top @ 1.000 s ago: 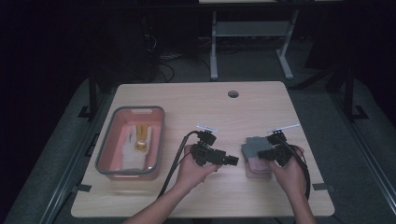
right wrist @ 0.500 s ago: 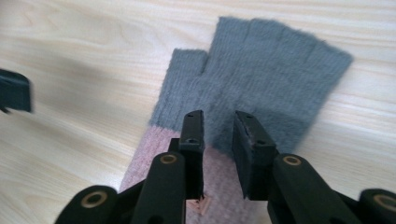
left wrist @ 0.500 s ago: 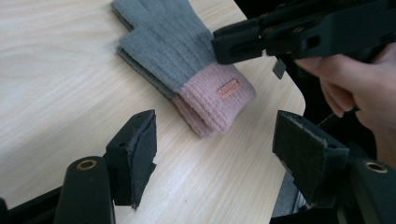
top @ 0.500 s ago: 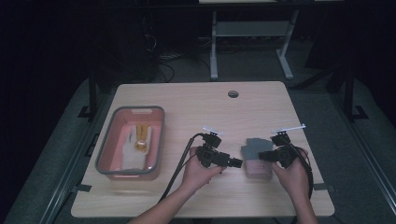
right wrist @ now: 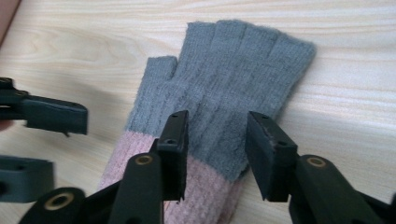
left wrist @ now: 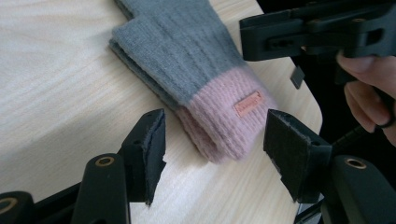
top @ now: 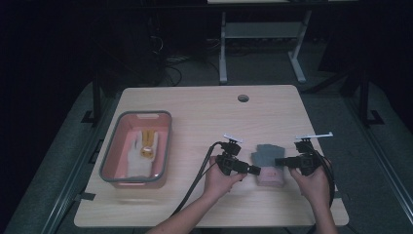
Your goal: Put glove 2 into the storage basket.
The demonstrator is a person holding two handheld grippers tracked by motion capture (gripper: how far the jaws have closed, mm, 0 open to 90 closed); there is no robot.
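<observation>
A fingerless knit glove point(top: 268, 158), grey with a pink cuff and a small orange tag, lies flat on the wooden table point(top: 204, 112). My left gripper point(top: 254, 170) comes in from the left at the cuff. In the left gripper view its jaws point(left wrist: 212, 158) have just been closing, and the pink cuff point(left wrist: 224, 116) lies between the pads untouched. My right gripper point(top: 279, 161) reaches in from the right. Its jaws point(right wrist: 215, 140) have just been opening and hover open over the glove point(right wrist: 233, 70), where grey meets pink.
A pink bin with a grey rim point(top: 109, 161) sits at the table's left and holds a white glove with an orange patch point(top: 145, 148). A round cable hole point(top: 243, 98) is at the far edge. The table's right edge lies close behind my right hand.
My left gripper has slid right and down to the glove's cuff. The right gripper has drawn back a little to the right, and the glove now lies flat.
</observation>
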